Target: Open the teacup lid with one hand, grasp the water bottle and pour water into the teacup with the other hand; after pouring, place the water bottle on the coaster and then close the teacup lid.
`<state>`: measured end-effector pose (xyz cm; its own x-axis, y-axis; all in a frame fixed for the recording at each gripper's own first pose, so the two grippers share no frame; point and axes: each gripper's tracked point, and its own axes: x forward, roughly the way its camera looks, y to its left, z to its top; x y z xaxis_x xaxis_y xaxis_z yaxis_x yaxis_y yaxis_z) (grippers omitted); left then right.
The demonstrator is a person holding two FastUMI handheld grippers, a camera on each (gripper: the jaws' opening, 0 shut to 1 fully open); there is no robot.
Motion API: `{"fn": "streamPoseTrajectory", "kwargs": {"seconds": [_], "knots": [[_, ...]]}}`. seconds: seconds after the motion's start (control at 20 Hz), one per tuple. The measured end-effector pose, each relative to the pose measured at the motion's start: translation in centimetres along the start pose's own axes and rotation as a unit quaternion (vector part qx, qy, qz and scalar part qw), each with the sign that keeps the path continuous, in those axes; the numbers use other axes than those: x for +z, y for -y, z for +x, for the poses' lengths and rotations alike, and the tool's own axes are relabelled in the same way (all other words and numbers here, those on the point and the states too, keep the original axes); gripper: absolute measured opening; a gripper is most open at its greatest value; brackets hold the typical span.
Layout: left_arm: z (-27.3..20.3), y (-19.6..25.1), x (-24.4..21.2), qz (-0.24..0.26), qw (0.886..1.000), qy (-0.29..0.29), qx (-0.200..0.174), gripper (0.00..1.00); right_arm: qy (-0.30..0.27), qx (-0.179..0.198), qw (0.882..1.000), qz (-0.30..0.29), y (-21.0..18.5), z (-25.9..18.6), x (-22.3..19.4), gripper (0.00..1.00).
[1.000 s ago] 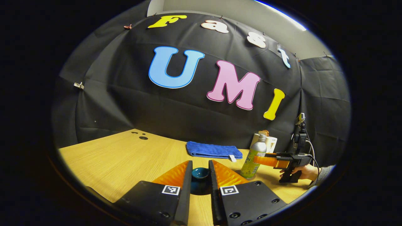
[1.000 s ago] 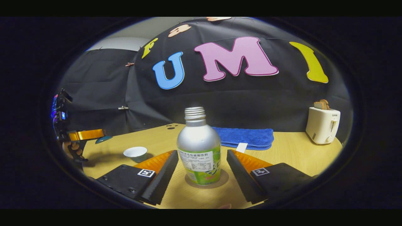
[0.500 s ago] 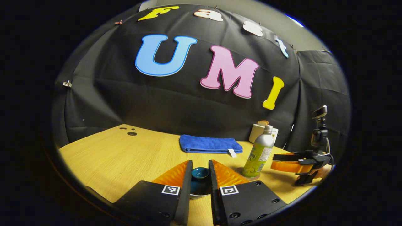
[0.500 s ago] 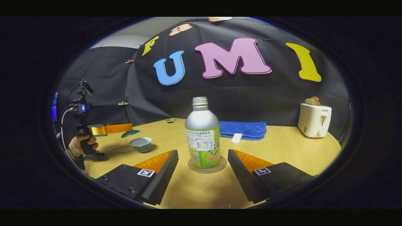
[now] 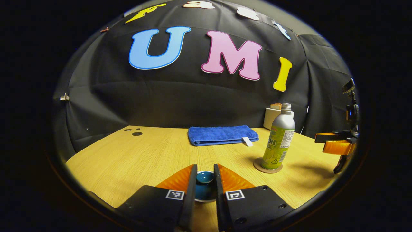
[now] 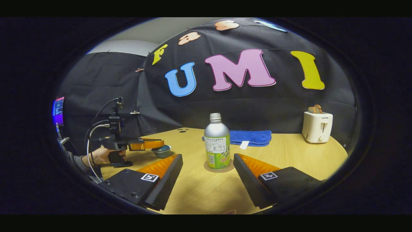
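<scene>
My left gripper (image 5: 204,169) is shut on the knob of the teal teacup lid (image 5: 205,178). A pale rim of the teacup (image 5: 204,200) peeks out just under the lid; I cannot tell whether they touch. In the right gripper view the same gripper (image 6: 151,144) hovers over the teacup (image 6: 162,151), held by a hand (image 6: 99,155). The silver and green water bottle (image 6: 217,145) stands upright and uncapped on the round coaster (image 6: 222,169). My right gripper (image 6: 207,157) is open, drawn back from the bottle, fingers apart on either side. The bottle (image 5: 278,141) and right gripper (image 5: 336,143) also appear in the left gripper view.
A folded blue towel (image 5: 222,134) lies at the back of the wooden table (image 5: 135,158). A white toaster (image 6: 317,127) with bread stands at the back right. Small dark holes (image 5: 136,133) mark the table's far left.
My right gripper has backed away from the bottle, which stays on the coaster. My left gripper has come down with the lid over the teacup.
</scene>
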<state>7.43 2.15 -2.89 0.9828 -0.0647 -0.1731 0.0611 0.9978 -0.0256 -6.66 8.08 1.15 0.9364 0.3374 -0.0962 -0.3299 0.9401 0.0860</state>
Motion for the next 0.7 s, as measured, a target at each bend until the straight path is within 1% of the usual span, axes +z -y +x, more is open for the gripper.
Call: {"fn": "streamPoseTrajectory", "kwargs": {"seconds": [0.25, 0.4, 0.45, 0.5, 0.55, 0.6, 0.65, 0.7], "knots": [[0.3, 0.5, -0.2, 0.034, 0.999, -0.008, 0.006, 0.33, 0.001, -0.010, 1.000, 0.011, 1.4, -1.1, 0.2, 0.97], [0.3, 0.2, -0.2, 0.033, 0.999, -0.006, 0.015, 0.38, -0.004, -0.014, 1.000, 0.012, 1.8, -1.7, 0.0, 0.97], [0.1, 0.1, -0.1, 0.030, 0.999, -0.003, 0.020, 0.38, -0.003, -0.015, 1.000, 0.011, 1.7, -2.0, 0.1, 0.97], [-0.1, 0.0, 0.0, 0.027, 0.999, 0.000, 0.021, 0.44, 0.000, -0.017, 1.000, 0.010, 1.8, -2.2, 0.4, 0.98], [-0.4, -0.1, 0.0, 0.025, 0.999, 0.004, 0.023, 0.53, 0.005, -0.019, 1.000, 0.009, 1.7, -2.5, 0.7, 0.98], [-0.7, -0.2, 0.1, 0.025, 0.999, 0.009, 0.027, 0.55, 0.010, -0.022, 1.000, 0.009, 1.6, -2.8, 0.8, 0.98], [-1.1, -0.1, 0.4, 0.025, 0.999, 0.017, 0.031, 0.65, 0.014, -0.025, 1.000, 0.008, 1.3, -3.0, 0.9, 0.98], [-1.7, -0.1, 0.5, 0.024, 0.999, 0.026, 0.033, 0.70, 0.018, -0.029, 0.999, 0.005, 1.1, -3.2, 0.7, 0.98]]}}
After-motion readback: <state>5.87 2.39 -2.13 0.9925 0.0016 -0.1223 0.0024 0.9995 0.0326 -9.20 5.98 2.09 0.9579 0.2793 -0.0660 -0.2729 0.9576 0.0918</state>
